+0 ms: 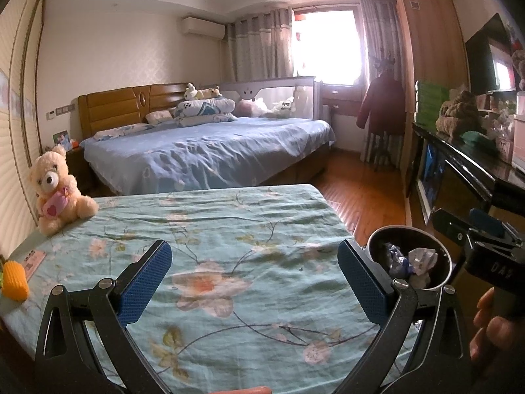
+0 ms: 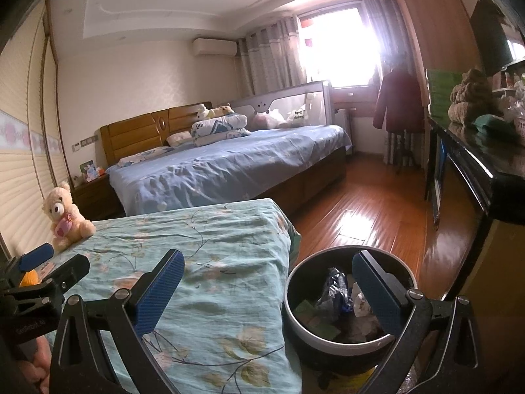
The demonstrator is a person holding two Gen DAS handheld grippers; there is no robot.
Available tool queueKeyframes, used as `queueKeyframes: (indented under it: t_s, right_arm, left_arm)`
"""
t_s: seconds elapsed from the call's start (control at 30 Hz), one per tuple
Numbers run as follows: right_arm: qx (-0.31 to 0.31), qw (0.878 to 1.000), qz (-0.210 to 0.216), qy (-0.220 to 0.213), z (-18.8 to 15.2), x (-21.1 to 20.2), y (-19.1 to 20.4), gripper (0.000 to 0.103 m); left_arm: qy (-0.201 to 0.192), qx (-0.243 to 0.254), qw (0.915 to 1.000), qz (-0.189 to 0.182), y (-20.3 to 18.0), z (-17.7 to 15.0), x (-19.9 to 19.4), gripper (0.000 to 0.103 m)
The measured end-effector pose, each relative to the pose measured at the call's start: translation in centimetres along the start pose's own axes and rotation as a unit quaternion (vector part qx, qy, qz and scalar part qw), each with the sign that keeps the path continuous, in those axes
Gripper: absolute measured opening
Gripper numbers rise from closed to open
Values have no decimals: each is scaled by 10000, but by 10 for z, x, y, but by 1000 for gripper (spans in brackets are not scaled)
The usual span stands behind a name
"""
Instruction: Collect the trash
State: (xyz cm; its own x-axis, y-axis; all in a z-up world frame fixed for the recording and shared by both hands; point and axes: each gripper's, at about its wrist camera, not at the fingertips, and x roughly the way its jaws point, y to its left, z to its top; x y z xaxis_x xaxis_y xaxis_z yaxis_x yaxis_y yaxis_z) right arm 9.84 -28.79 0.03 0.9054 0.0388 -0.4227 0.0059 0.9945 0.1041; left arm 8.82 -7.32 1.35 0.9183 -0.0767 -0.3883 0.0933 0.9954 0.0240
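A round trash bin with a pale rim stands on the floor at the right edge of the floral green bed. It holds crumpled wrappers and paper. My right gripper is open and empty, one finger over the bed, the other over the bin. My left gripper is open and empty above the bed sheet. In the left wrist view the bin sits just right of my right finger, with crumpled trash inside. The right gripper's body shows beside it.
A cream teddy bear sits at the bed's far left corner. A yellow object lies at the left edge. A larger blue bed stands behind. A dark cabinet lines the right wall. Wooden floor lies between.
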Motion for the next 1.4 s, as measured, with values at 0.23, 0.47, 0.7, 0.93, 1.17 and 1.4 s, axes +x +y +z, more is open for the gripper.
queueKeyframes:
  t_s: [0.23,0.47,0.7,0.93,1.17,1.4]
  right_arm:
    - [17,10000,-3,12,0,0,0,103]
    - [46,10000,-7,26,-1,0,-2,103]
    - [39,10000,-7,19,-1,0,-3,103]
    - [42,10000,-7,23,-1,0,-2,103]
    - [31,10000,-10,44,-1,0,-3,103]
    - [30,10000,-9,51,-1,-1,-3,103]
  left_arm:
    - [-21,-11,10000,-27,-2,0,0,103]
    - [-73,-39,10000,-48,-2,2,-3,103]
    - [-54,-36,10000,-59,-2,2,-3,103]
    - [-61,-45,9999,-74,-4,2,-3,103]
    - [-43,-45,10000,-72,-4,3,-4,103]
    - [-48,-48,9999,-97,-4,2,-4,103]
